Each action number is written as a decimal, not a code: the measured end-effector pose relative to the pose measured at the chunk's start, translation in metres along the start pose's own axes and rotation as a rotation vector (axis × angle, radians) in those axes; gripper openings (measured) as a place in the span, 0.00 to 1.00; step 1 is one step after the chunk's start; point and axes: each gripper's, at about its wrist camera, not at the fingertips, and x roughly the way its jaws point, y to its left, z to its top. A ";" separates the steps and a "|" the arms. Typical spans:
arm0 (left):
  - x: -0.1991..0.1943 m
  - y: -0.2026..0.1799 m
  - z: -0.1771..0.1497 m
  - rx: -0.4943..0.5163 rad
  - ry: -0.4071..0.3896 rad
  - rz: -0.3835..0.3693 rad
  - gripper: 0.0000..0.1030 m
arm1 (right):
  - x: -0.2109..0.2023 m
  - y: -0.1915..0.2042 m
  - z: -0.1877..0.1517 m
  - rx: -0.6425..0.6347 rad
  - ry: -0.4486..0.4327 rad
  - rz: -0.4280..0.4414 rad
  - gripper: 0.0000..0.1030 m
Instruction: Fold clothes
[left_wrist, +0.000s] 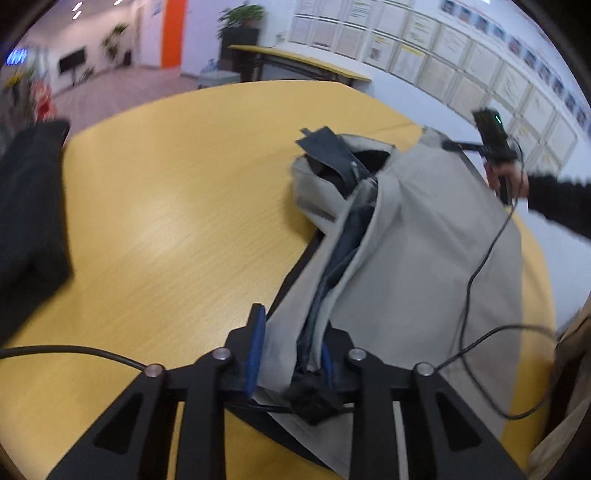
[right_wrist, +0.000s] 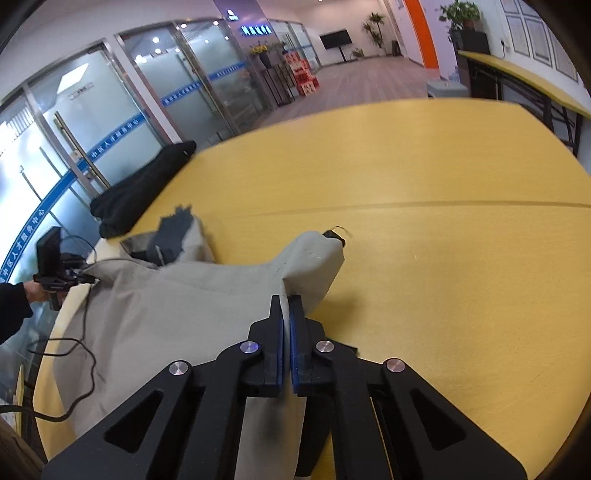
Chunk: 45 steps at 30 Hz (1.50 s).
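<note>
Jacket (left_wrist: 424, 236): long axis away from left hand-held gripper (left_wrist: 291, 354), collar far; both hand-held grippers pinch fabric.

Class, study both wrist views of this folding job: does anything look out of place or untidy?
Yes. A black cable trails loosely across the grey jacket, so it could get caught in a fold. The jacket lies bunched, its dark lining spilling out at the collar. A second black garment droops over the yellow table edge.

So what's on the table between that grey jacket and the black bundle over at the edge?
Nothing: bare yellow table separates the grey jacket from the black bundle, clearest in the left wrist view.
</note>
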 end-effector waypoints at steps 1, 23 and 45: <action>-0.005 0.004 -0.001 -0.027 -0.009 -0.008 0.21 | -0.007 0.003 0.003 -0.007 -0.024 0.008 0.02; -0.018 0.041 -0.025 -0.313 -0.010 -0.050 0.30 | 0.073 -0.024 0.015 0.019 0.158 0.030 0.59; -0.017 0.059 -0.045 -0.439 0.083 0.017 0.15 | 0.115 0.002 0.038 -0.076 0.119 -0.006 0.08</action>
